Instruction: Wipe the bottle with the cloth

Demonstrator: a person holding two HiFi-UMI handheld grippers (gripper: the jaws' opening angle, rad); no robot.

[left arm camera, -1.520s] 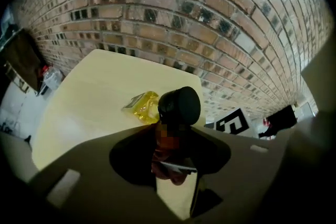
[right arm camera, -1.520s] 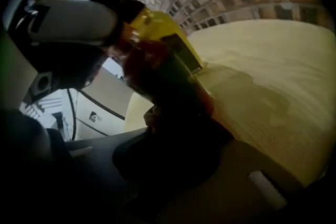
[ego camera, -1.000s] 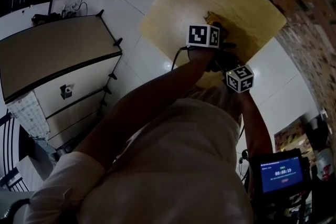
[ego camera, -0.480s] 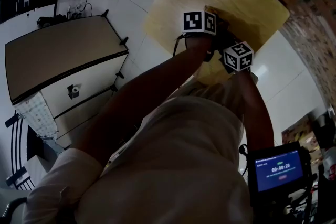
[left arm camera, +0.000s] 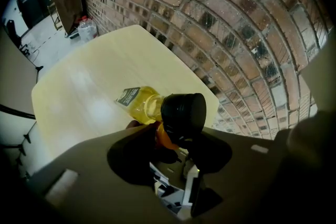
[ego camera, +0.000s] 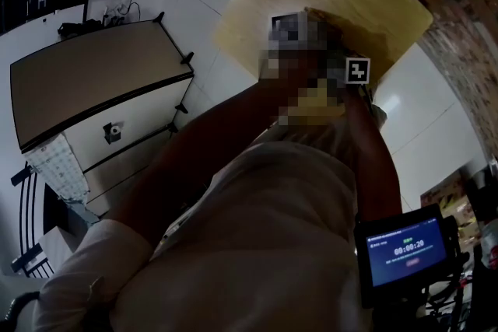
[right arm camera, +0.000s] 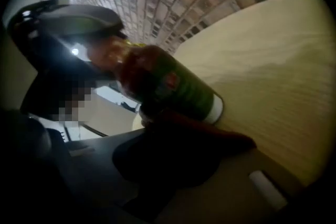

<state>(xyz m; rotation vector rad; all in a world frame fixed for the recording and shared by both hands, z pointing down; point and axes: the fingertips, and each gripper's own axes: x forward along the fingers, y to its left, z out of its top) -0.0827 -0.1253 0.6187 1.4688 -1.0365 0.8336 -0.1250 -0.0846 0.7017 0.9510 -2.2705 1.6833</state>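
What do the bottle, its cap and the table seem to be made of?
The bottle looks like clear glossy plastic or glass: yellow liquid shows through. Its cap is black and smooth, probably plastic. The table is pale matte wood or laminate, with faint grain.

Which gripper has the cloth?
The right gripper: dark cloth in its jaws, against the bottle. The left gripper grips the bottle below its black cap.
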